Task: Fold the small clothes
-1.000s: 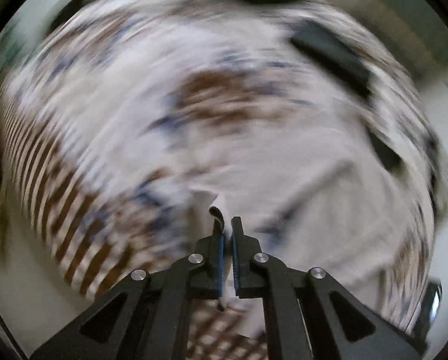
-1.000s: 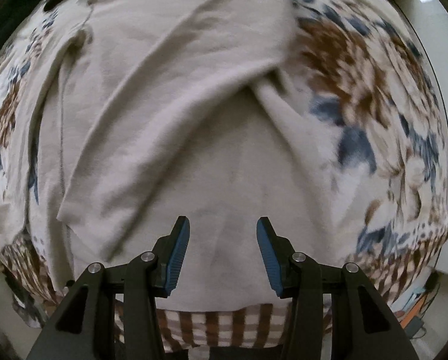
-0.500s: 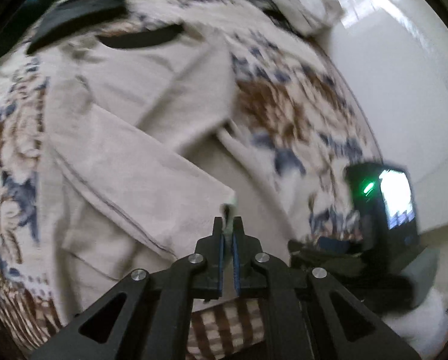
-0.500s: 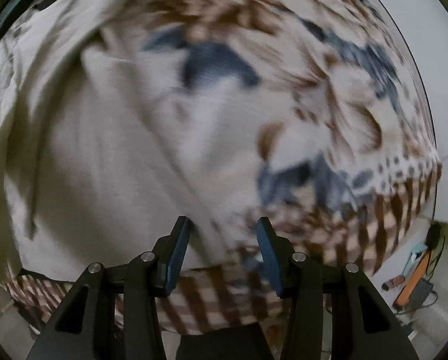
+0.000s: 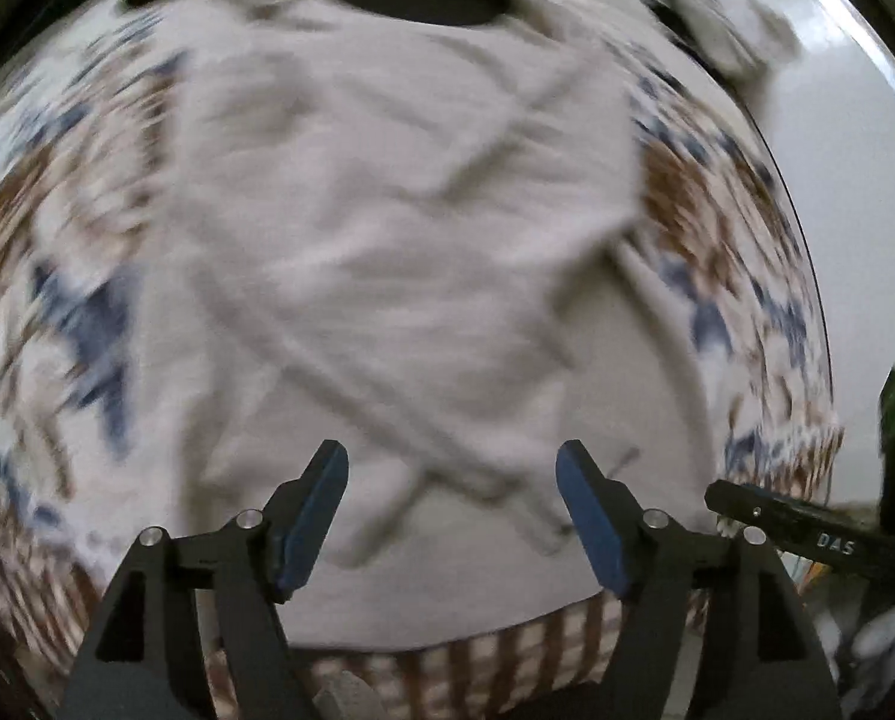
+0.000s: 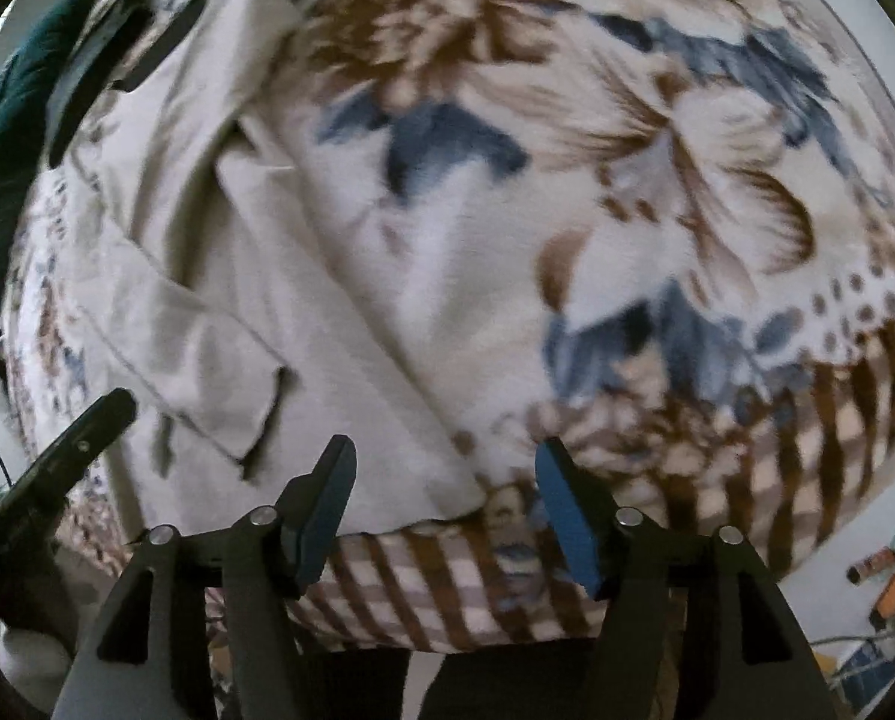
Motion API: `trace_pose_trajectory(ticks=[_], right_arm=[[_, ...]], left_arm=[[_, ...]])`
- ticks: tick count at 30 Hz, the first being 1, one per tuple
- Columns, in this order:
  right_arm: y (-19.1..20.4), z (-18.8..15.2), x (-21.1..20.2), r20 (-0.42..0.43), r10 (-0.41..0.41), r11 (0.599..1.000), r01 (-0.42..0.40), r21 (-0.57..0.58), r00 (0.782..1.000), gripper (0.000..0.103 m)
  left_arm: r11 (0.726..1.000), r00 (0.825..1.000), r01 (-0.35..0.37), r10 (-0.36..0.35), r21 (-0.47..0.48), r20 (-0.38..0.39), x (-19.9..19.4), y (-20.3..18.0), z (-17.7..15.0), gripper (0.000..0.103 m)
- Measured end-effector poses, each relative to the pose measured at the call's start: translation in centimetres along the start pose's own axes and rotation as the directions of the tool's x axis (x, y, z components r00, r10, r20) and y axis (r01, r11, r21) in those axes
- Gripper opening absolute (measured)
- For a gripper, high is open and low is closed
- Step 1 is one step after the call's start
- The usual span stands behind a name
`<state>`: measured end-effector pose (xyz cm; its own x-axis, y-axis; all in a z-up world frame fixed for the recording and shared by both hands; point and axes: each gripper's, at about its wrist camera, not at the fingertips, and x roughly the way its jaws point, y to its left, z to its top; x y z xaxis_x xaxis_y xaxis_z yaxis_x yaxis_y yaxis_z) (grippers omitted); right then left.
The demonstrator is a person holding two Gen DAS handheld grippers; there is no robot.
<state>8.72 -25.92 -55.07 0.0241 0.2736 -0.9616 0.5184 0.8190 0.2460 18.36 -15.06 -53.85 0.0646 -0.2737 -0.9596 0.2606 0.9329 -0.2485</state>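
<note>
A beige garment (image 5: 399,252) lies spread on a floral blanket (image 5: 69,276), with a sleeve folded across its middle. My left gripper (image 5: 452,468) is open and empty above the garment's near hem. In the right wrist view the same garment (image 6: 225,300) lies at the left, its folded sleeve end near the bottom left. My right gripper (image 6: 444,462) is open and empty over the garment's lower right corner at the blanket's (image 6: 657,192) front edge. The left wrist view is blurred.
Dark garments (image 5: 417,0) lie at the far end of the blanket, and a dark green one (image 6: 9,120) at the far left. The other gripper's black body (image 5: 807,534) shows at the right, and again in the right wrist view (image 6: 57,456). Floor clutter (image 6: 891,576) lies past the blanket's right edge.
My left gripper was shut on the garment's fabric; it has opened and let go, and the folded sleeve now lies on the garment. My right gripper has moved right toward the garment's corner.
</note>
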Motion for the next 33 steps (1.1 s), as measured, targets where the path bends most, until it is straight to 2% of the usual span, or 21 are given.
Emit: trace_pose_trajectory(ticks=[4, 7, 10, 12, 13, 14, 15, 16, 18, 19, 23, 27, 29, 33], right_arm=[[-0.6, 0.8, -0.6, -0.027, 0.003, 1.0, -0.004, -0.028, 1.0, 0.064], [-3.8, 1.1, 0.7, -0.067, 0.001, 1.0, -0.002, -0.013, 0.998, 0.064], [-5.9, 1.1, 0.4, -0.088, 0.022, 1.0, -0.021, 0.01, 0.996, 0.064], [-7.4, 0.9, 0.3, -0.095, 0.032, 0.999, -0.031, 0.014, 0.995, 0.064], [-8.0, 0.8, 0.2, -0.098, 0.036, 0.999, -0.035, 0.015, 0.995, 0.064], [-8.6, 0.6, -0.3, -0.096, 0.048, 0.999, -0.047, 0.017, 0.994, 0.063], [-8.9, 0.4, -0.6, -0.096, 0.055, 0.998, -0.054, 0.018, 0.994, 0.054], [-9.0, 1.6, 0.1, -0.102, 0.06, 0.998, -0.058, 0.018, 0.993, 0.047], [-9.5, 1.0, -0.7, -0.12, 0.087, 0.996, -0.087, 0.013, 0.989, 0.014], [-9.5, 1.1, -0.9, -0.122, 0.098, 0.995, -0.097, 0.01, 0.988, 0.007], [-10.7, 1.0, -2.4, -0.142, 0.161, 0.987, -0.161, 0.012, 0.977, 0.003], [-11.7, 2.2, -5.8, -0.153, 0.266, 0.964, -0.263, 0.041, 0.952, 0.003], [-11.4, 4.6, -7.0, -0.147, 0.302, 0.953, -0.298, 0.047, 0.942, 0.003], [-10.5, 10.4, -10.0, -0.094, 0.385, 0.923, -0.382, 0.056, 0.918, 0.003]], left_arm=[[0.983, 0.999, -0.034, 0.037, -0.183, 0.01, -2.1, 6.4, -2.0, 0.07], [0.959, 0.996, -0.084, 0.07, -0.269, -0.06, -1.5, 10.7, -4.3, 0.07], [0.947, 0.99, -0.073, 0.032, -0.314, -0.135, 0.6, 12.7, -5.8, 0.068], [0.947, 0.99, -0.05, 0.005, -0.318, -0.14, 1.4, 12.9, -6.1, 0.065], [0.948, 0.991, -0.05, 0.008, -0.314, -0.135, 1.6, 12.9, -6.1, 0.048], [0.95, 0.992, -0.043, 0.003, -0.308, -0.129, 1.7, 12.7, -6.1, 0.019], [0.95, 0.992, -0.034, -0.005, -0.309, -0.123, 1.8, 12.6, -6.1, 0.005], [0.948, 0.994, -0.019, -0.017, -0.317, -0.108, 1.8, 12.3, -6.0, 0.002], [0.94, 0.996, 0.029, -0.056, -0.34, -0.071, 1.1, 12.0, -6.0, 0.002], [0.931, 0.994, 0.055, -0.087, -0.362, -0.072, 0.9, 12.0, -6.1, 0.001], [0.882, 0.987, 0.105, -0.148, -0.459, -0.058, -1.0, 13.4, -6.5, 0.001], [0.824, 0.979, 0.165, -0.205, -0.542, -0.014, -4.0, 15.3, -5.1, 0.001], [0.811, 0.977, 0.184, -0.214, -0.556, 0.011, -5.1, 15.7, -3.7, 0.001], [0.797, 0.973, 0.226, -0.215, -0.56, 0.086, -6.3, 15.3, 2.0, 0.001]])
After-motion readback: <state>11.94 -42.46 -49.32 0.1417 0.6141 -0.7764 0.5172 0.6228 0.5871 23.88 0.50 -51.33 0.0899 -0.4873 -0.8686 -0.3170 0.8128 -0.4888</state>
